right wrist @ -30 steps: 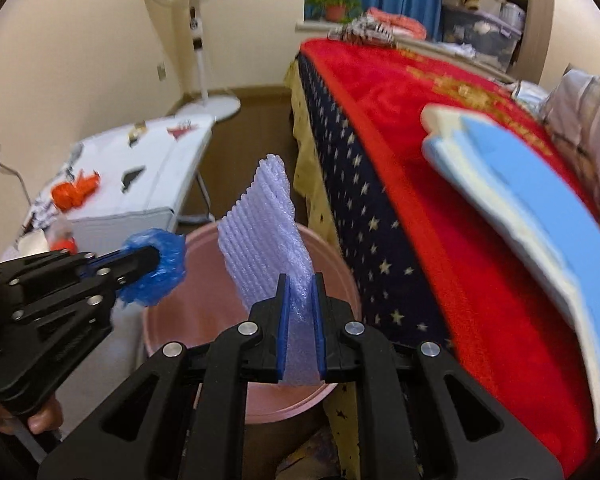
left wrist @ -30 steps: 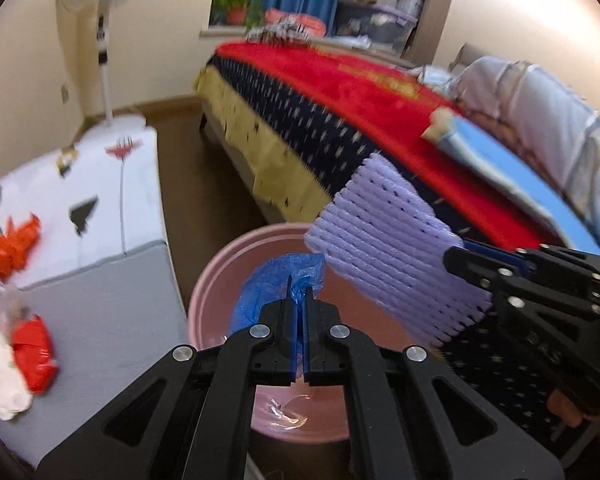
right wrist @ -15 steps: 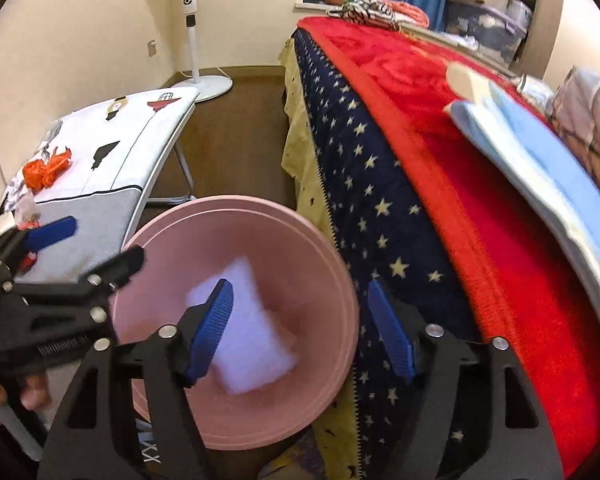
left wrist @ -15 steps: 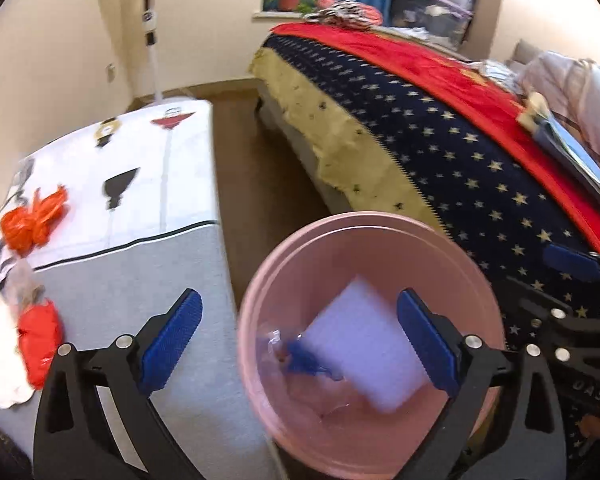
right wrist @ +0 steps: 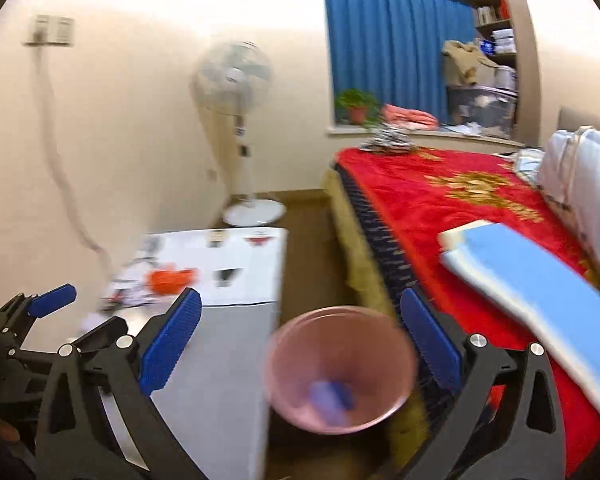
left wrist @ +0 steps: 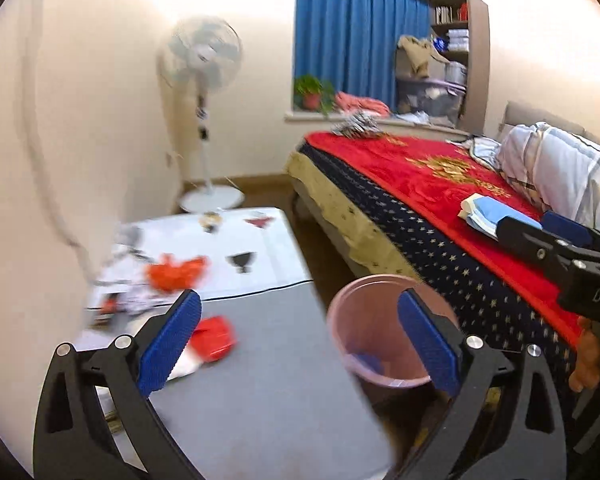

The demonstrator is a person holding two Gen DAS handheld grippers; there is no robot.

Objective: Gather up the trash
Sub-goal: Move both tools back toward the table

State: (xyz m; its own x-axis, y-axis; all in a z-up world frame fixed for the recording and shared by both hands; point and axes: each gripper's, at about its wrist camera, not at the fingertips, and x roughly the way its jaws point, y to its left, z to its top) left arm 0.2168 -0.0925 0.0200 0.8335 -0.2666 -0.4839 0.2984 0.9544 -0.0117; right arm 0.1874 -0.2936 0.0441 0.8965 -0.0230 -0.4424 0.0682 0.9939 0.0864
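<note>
A pink bin [left wrist: 364,308] stands on the floor between the low table [left wrist: 260,392] and the bed, with a blue scrap [left wrist: 370,360] lying in it. In the right wrist view the bin [right wrist: 340,340] is blurred, and a blue-purple lump [right wrist: 332,396] rests at its bottom. My left gripper [left wrist: 298,320] is open wide and holds nothing, above the table's near end. My right gripper [right wrist: 300,320] hovers over the bin with its jaws opening and nothing between them. On the table lie an orange wrapper [left wrist: 176,274], a red scrap [left wrist: 214,338] and a white scrap [left wrist: 184,364].
A bed with a red blanket [left wrist: 440,184] fills the right side, and a blue and white folded pad [right wrist: 532,280] lies on it. A standing fan [left wrist: 204,120] is by the far wall. A strip of brown floor [right wrist: 308,248] runs between table and bed.
Both grippers opened and let go: the blue scrap and the purple foam sheet fell into the bin. Both grippers then rose and pulled back, so the bin looks smaller and lower.
</note>
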